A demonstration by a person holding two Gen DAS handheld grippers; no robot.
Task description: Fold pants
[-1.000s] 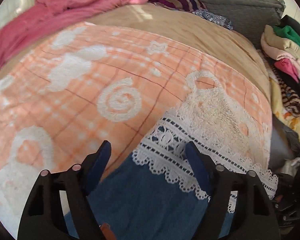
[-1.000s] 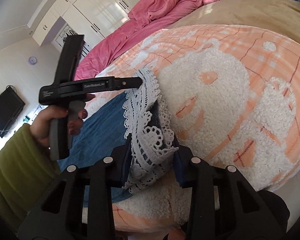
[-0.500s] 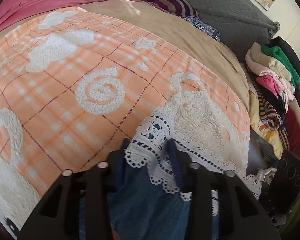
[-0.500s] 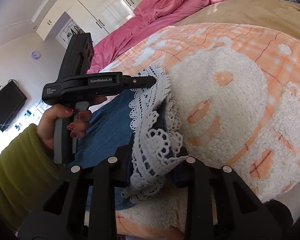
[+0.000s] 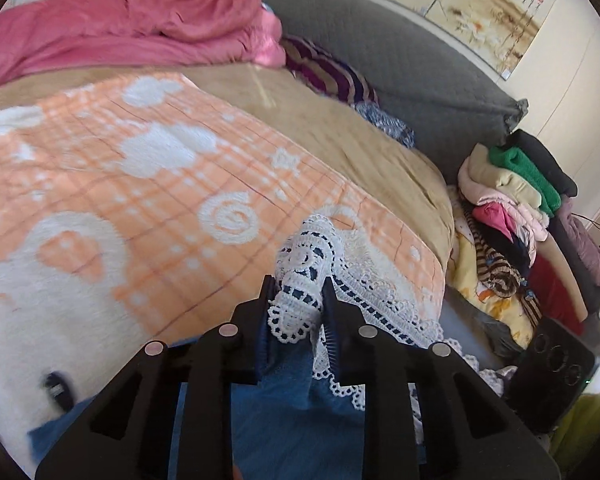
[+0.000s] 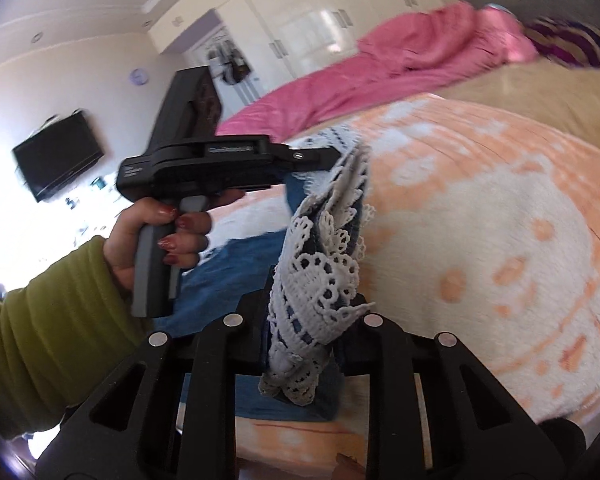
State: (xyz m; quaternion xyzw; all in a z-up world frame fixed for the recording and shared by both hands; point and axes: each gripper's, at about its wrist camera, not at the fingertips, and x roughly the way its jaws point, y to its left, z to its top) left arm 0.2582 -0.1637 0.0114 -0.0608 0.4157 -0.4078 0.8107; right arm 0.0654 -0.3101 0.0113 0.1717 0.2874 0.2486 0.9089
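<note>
Blue denim pants (image 5: 276, 420) with a white lace hem (image 5: 304, 280) lie on an orange and white blanket (image 5: 120, 208). My left gripper (image 5: 298, 304) is shut on one end of the lace hem and lifts it off the blanket. My right gripper (image 6: 308, 320) is shut on the other end of the lace hem (image 6: 316, 296), which hangs bunched between its fingers. The right wrist view shows the left gripper (image 6: 332, 156) held by a hand, with the hem stretched up to it and the pants (image 6: 228, 272) trailing below.
A pink duvet (image 5: 112, 36) lies at the back of the bed. A striped pillow (image 5: 324, 72) leans on the grey headboard (image 5: 400, 52). A pile of clothes (image 5: 516, 216) is stacked at the bed's right. A wardrobe (image 6: 320, 12) and wall TV (image 6: 56, 156) stand behind.
My left gripper went from open over the hem to shut on it. Both grippers have lifted the lace hem up off the blanket, and the views tilted upward.
</note>
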